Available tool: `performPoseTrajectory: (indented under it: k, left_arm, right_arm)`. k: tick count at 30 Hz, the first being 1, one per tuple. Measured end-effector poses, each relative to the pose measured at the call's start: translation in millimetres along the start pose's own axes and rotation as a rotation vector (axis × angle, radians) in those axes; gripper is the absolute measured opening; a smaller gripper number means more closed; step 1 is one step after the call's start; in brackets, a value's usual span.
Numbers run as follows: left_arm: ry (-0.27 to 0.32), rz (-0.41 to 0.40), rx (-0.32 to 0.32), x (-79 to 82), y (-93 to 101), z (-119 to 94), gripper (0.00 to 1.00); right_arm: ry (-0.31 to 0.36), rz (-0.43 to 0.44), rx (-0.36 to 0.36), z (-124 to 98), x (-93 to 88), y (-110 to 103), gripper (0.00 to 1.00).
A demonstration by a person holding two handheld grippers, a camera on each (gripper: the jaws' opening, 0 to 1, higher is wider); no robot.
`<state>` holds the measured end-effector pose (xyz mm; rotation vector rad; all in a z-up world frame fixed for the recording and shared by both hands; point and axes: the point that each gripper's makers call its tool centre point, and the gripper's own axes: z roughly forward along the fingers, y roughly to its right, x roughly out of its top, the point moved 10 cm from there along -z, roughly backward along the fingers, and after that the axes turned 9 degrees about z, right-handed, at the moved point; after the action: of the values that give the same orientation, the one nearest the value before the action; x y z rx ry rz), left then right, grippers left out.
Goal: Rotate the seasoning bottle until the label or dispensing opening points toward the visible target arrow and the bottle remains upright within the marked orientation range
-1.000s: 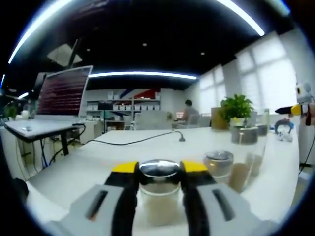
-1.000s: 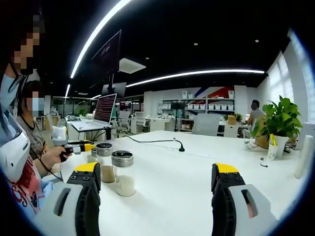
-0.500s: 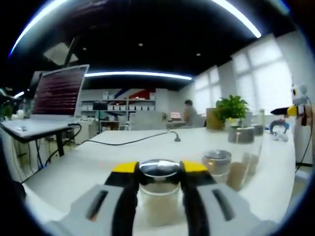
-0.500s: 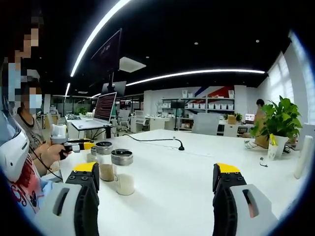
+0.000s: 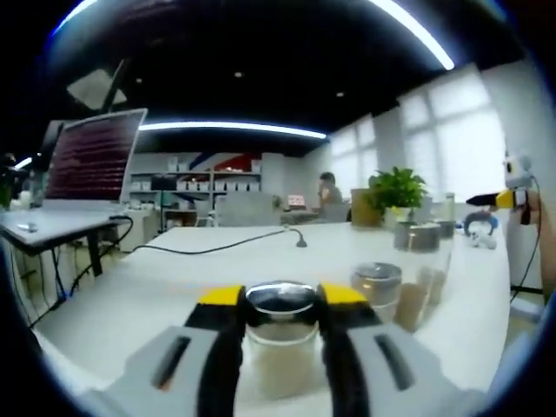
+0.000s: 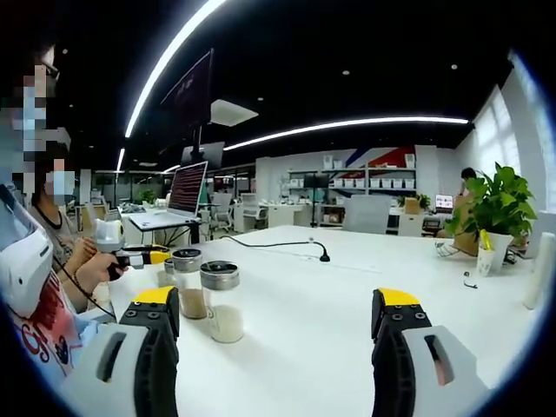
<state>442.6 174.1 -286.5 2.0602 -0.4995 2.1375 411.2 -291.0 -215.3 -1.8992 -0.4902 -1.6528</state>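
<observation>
Two jaws of the left gripper (image 5: 280, 323) are clamping the seasoning bottle (image 5: 280, 347) upright for turning; right gripper (image 6: 274, 326) is idling wide

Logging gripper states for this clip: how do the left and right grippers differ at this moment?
The left gripper is shut on a seasoning bottle with pale powder; the right gripper is open and holds nothing. The left gripper's fingers sit close against the bottle's sides; the right gripper's fingers stand wide apart over the bare white table. Both have yellow-tipped fingers.
</observation>
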Motion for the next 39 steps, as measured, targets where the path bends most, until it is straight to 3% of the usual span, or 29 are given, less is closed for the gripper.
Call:
performPoseTrajectory:
  k: [7, 11, 16, 24, 39]
  left_arm:
    - [0.008, -0.001, -0.040, -1.2, -2.9, 1, 0.34]
    - [0.012, -0.004, -0.056, -1.6, -3.1, 2, 0.34]
    - [0.009, -0.004, -0.083, -1.6, -4.3, 4, 0.34]
    - [0.007, 0.004, -0.167, -1.1, -11.5, 5, 0.34]
    - [0.021, 0.014, -0.322, -1.7, -22.2, 9, 0.34]
  right_arm:
    - [0.021, -0.042, -0.059, -6, 4.0, 1, 0.99]
    - [0.021, -0.026, -0.052, -5, 3.0, 1, 0.99]
    - [0.076, 0.002, -0.061, -7, 7.8, 2, 0.99]
    - [0.066, -0.019, -0.081, -9, 9.4, 5, 0.99]
    - [0.026, -0.052, -0.038, -2, 6.5, -4, 0.99]
